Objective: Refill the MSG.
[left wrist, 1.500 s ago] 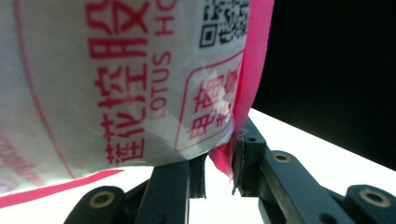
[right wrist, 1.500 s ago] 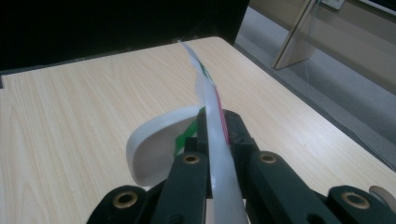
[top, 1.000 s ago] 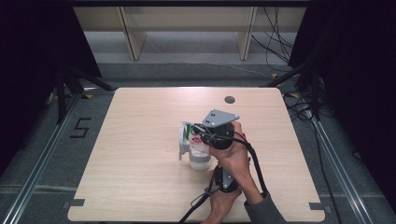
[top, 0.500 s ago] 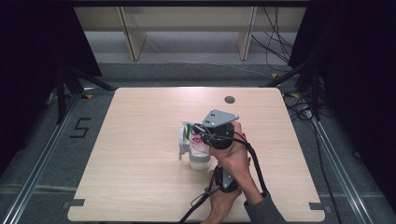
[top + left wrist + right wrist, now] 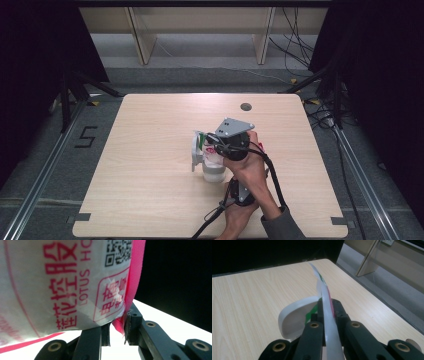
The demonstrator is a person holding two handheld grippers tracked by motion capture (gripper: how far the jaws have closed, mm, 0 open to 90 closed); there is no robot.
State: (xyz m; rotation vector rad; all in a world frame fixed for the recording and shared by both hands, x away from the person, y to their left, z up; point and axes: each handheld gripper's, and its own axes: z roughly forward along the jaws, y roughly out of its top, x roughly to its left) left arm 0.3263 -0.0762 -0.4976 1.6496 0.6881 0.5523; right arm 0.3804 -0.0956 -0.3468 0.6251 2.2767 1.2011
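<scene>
White plastic cup (image 5: 214,169) stands near the middle of the wooden table (image 5: 150,150). Nothing has moved since a moment ago, so the peeling looks stuck. The right gripper (image 5: 325,315) has its fingers clamped on the lid film (image 5: 324,297) above the cup. The left gripper (image 5: 117,327) pinches the pink-edged wrapper (image 5: 62,285). Bare table lies all around the cup, with edges far off.

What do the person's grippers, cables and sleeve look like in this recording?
The right gripper has black jaws with brass-coloured pivot pins, as does the left gripper. In the high view a grey three-cornered plate tops one gripper, black cables trail back, and a grey sleeve shows.
</scene>
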